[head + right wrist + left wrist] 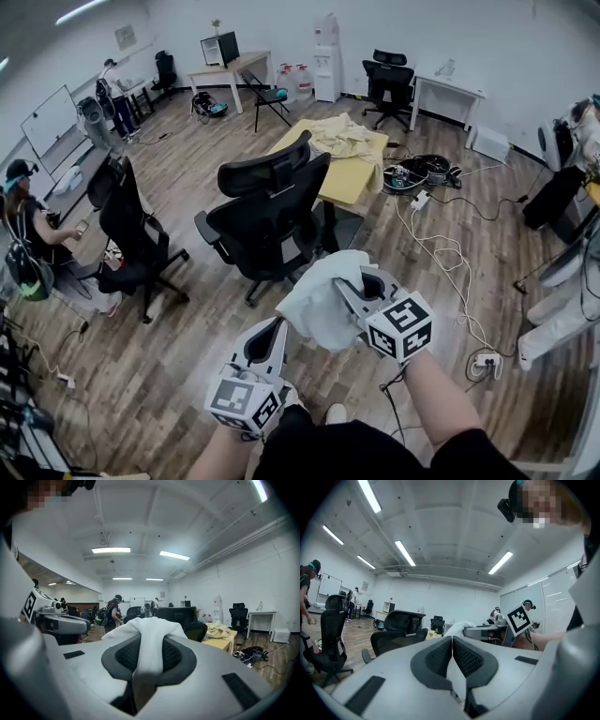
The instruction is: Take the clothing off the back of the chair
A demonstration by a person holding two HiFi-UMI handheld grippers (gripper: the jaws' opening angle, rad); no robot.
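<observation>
Head view: white garment (pixel 314 300) is off the black chair (pixel 272 211), bunched in the right gripper (pixel 349 284) just in front of it.
Left gripper view: left gripper (pixel 452 641) jaws pressed together, empty.
Right gripper view: jaws narrow, pinching the garment.

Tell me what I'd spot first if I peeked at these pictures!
A white cloth sits bunched up low in the middle of the head view, pinched in the right gripper. Just beyond it stands a big black office chair with a bare back. Behind the chair is a yellow table carrying a heap of cream clothing.
</observation>
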